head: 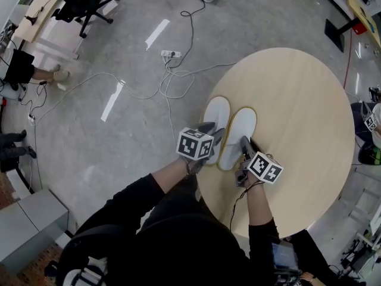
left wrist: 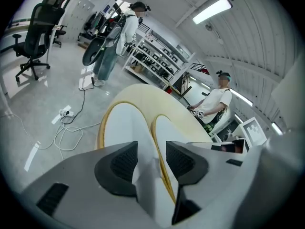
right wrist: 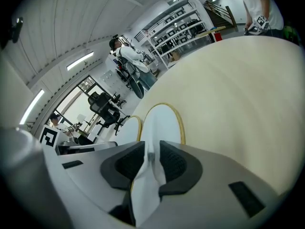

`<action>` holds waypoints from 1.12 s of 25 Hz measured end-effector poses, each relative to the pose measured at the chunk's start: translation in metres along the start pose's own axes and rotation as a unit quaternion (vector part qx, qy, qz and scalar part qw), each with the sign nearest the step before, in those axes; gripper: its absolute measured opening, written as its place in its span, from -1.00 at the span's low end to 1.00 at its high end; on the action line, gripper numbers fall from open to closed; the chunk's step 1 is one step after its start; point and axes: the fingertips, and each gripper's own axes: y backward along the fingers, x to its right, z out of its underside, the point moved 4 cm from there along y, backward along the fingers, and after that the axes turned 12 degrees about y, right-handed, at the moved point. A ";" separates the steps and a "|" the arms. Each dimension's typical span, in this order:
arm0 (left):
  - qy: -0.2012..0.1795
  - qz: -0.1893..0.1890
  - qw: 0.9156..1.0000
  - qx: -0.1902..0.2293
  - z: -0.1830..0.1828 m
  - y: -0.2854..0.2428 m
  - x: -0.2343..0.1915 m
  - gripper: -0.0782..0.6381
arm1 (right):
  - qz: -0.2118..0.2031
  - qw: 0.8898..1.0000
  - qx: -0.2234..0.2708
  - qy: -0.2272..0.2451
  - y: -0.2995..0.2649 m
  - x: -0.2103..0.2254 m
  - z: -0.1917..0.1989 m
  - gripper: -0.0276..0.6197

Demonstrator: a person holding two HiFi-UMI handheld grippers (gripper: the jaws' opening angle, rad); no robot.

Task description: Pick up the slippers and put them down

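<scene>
As slippers point(head: 214, 117) lay at surface point(head: 297, 100) near edge, put-down ending: L hand-held gripper point(left wrist: 151, 157) released, R hand-held gripper point(right wrist: 151, 162) nipped R slipper point(head: 241, 130); next prob. release, withdraw.

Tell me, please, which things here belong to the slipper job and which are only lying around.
Belong to the job:
left slipper
right slipper
round table under them
left gripper, open, left slipper between its jaws
right gripper, pinching the right slipper

Only lying around:
power strip
floor cables
office chair

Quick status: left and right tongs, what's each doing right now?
Left tongs: open, with the left slipper edge between them.
Right tongs: closed on the right slipper.
</scene>
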 end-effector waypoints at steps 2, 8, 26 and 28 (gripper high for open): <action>-0.003 -0.006 1.000 0.004 -0.001 0.005 -0.002 -0.27 | 0.008 1.000 -0.001 0.009 0.001 -0.004 0.000 -0.41; -0.028 0.016 0.999 0.019 0.000 0.036 0.009 -0.26 | 0.032 0.999 0.028 0.013 0.030 -0.009 -0.001 -0.34; -0.042 0.146 0.987 0.046 0.083 0.148 0.167 -0.27 | -0.104 0.977 0.187 0.023 0.209 -0.116 -0.002 -0.87; -0.042 0.154 0.985 0.063 0.092 0.164 0.185 -0.27 | -0.103 0.973 0.199 0.057 0.235 -0.126 0.000 -0.87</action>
